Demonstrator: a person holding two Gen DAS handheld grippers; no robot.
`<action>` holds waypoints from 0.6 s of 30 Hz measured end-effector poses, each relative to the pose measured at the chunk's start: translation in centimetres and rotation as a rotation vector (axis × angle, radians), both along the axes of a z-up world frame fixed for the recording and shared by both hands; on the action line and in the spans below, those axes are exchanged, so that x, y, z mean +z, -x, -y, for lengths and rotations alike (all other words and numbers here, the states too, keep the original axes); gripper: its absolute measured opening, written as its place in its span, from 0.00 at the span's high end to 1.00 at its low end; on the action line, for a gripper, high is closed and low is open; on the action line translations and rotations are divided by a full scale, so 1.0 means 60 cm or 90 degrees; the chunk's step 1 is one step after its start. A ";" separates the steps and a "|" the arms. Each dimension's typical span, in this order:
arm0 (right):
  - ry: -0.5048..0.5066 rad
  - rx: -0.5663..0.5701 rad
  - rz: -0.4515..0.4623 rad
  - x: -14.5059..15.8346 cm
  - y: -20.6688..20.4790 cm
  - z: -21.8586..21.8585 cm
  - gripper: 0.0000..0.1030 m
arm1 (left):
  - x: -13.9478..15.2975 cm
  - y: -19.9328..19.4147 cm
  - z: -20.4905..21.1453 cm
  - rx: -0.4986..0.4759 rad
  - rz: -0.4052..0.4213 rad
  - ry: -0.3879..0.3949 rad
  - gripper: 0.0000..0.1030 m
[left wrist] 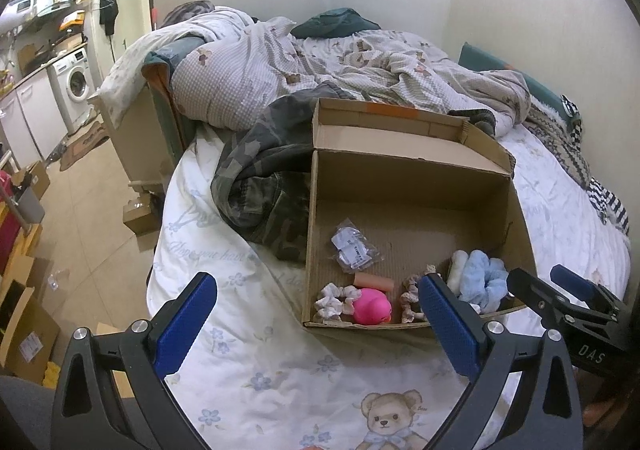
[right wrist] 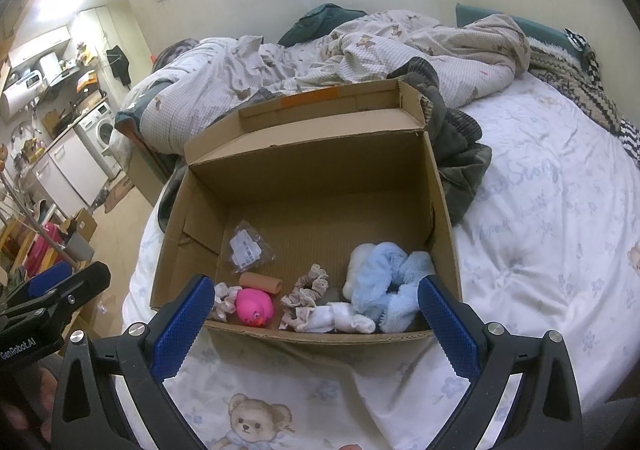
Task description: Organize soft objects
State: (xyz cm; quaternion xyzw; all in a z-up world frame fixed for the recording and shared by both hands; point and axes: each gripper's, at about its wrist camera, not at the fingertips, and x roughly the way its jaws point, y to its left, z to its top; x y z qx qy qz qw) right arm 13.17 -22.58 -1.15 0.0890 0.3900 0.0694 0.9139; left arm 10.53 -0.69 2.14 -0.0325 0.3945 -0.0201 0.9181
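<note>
1. The bed (right wrist: 540, 154) carries everything; its floral sheet is soft and will give under any push.
2. The box (right wrist: 444, 210) sits open on the sheet near the bed's front edge. It is stiff cardboard, light, and likely to slide if nudged.
3. The blue scrunchie (right wrist: 394, 274) lies in the box's near right corner, touching a white fluffy piece (right wrist: 356, 262). It looks plush and near weightless, so pinching across one lobe of the ring should hold it.
4. The white socks (right wrist: 344, 320) rest against the front wall, limp and thin; they call for a deep pinch at the bunched middle.
5. The beige scrunchie (right wrist: 306, 290) sits mid-front: frilly, springy, easy to catch at any fold.
6. The pink duck (right wrist: 254, 306) is smooth and rounded, probably rubbery and the most likely to slip; grip it across the body.
7. The bag (right wrist: 250, 248) is slick plastic, best taken at a corner.
8. The right gripper (right wrist: 316, 314) stands wide and empty over the box's front wall.
9. The left gripper (left wrist: 316, 314) is likewise wide and empty, just left of the other.
</note>
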 end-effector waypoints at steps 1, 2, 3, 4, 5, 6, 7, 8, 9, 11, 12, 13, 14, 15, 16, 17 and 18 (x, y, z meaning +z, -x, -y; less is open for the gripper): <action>0.000 0.000 0.000 0.000 0.000 0.000 0.00 | 0.000 0.000 0.000 0.000 0.000 0.000 0.02; 0.000 0.000 0.000 0.000 0.000 0.000 0.00 | 0.000 0.000 0.000 0.001 0.000 0.000 0.02; 0.000 -0.001 0.000 -0.001 0.000 0.000 0.00 | 0.000 0.000 0.000 0.000 0.001 0.001 0.02; 0.000 0.000 0.000 -0.001 -0.001 0.000 0.00 | 0.000 0.000 0.000 0.001 0.001 0.001 0.02; 0.001 0.000 0.000 -0.001 -0.001 0.000 0.00 | 0.000 0.001 0.001 0.001 0.001 0.002 0.02; 0.002 0.000 0.000 -0.001 -0.001 0.000 0.00 | 0.000 0.000 0.001 0.001 0.000 0.002 0.02; 0.002 0.000 0.000 -0.001 0.000 0.000 0.00 | 0.000 0.000 0.000 0.001 0.000 0.002 0.02; 0.004 0.000 0.000 -0.002 -0.001 0.001 0.00 | 0.000 0.000 0.001 0.001 0.000 0.002 0.02; 0.005 0.000 -0.001 -0.003 -0.001 0.002 0.00 | 0.000 0.000 0.001 0.001 0.000 0.002 0.02; 0.007 0.000 0.000 -0.002 -0.001 0.004 0.00 | 0.000 0.000 0.000 0.000 0.000 0.001 0.02; 0.007 0.000 0.000 -0.002 -0.001 0.006 0.00 | 0.000 0.000 0.001 0.000 0.000 0.001 0.02; 0.006 -0.001 0.001 -0.002 -0.001 0.006 0.00 | 0.000 0.000 0.000 0.000 0.000 0.001 0.02; 0.006 -0.001 0.000 -0.002 -0.001 0.005 0.00 | 0.000 0.000 0.000 0.000 -0.001 0.001 0.02; 0.006 -0.002 0.000 -0.001 -0.002 0.007 0.00 | 0.000 0.000 0.001 0.000 -0.001 0.000 0.02; 0.005 -0.002 0.000 -0.002 -0.002 0.009 0.00 | 0.000 0.001 0.001 0.001 -0.001 0.000 0.02; 0.006 -0.002 0.000 0.000 -0.002 0.008 0.00 | 0.000 0.001 0.001 0.001 -0.001 0.000 0.02; 0.006 -0.002 0.000 0.000 -0.002 0.008 0.00 | 0.000 0.001 0.002 0.001 -0.001 0.001 0.02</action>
